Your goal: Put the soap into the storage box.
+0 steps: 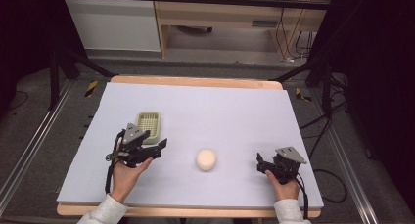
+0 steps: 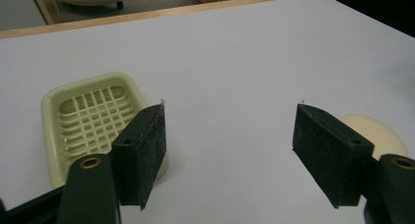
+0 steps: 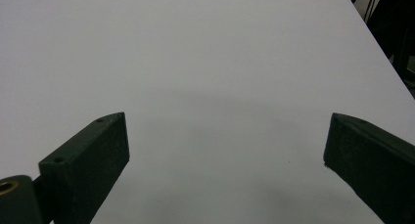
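Cream-coloured and round, the soap (image 1: 206,159) lay on the table (image 1: 235,111) between both grippers, nearer the left gripper (image 1: 159,148), just off its right jaw. The right gripper (image 1: 259,164) sat farther off. Both were wide open and empty, with the soap dish (image 1: 149,123) beside the left.

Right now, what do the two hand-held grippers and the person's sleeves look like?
Each hand-held gripper, left and right, is black with two flat, blocky jaws, a grey three-cornered plate on top and a black trailing cable. Brass-coloured pivots show by the jaws. The sleeves are light grey.
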Tool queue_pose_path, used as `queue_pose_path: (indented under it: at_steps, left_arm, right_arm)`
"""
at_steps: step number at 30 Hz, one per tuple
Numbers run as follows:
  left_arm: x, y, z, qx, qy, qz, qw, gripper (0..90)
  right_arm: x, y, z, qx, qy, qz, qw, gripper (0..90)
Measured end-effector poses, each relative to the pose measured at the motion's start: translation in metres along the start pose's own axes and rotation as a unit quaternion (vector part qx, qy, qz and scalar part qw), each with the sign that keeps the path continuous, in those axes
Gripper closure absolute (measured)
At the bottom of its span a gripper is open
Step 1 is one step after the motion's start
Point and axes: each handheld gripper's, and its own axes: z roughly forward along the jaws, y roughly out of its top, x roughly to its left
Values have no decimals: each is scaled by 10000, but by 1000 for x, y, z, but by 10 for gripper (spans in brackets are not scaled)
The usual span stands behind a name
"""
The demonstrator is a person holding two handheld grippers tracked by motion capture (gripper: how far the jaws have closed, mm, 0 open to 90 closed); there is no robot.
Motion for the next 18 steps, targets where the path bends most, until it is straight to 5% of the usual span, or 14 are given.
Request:
queue_pose_path:
  at_steps: [18]
  left_arm:
    - [-37, 1, 29, 302, -318, 312, 9986, 245]
  right_arm:
    - [0, 0, 1, 34, -5, 16, 10000, 37]
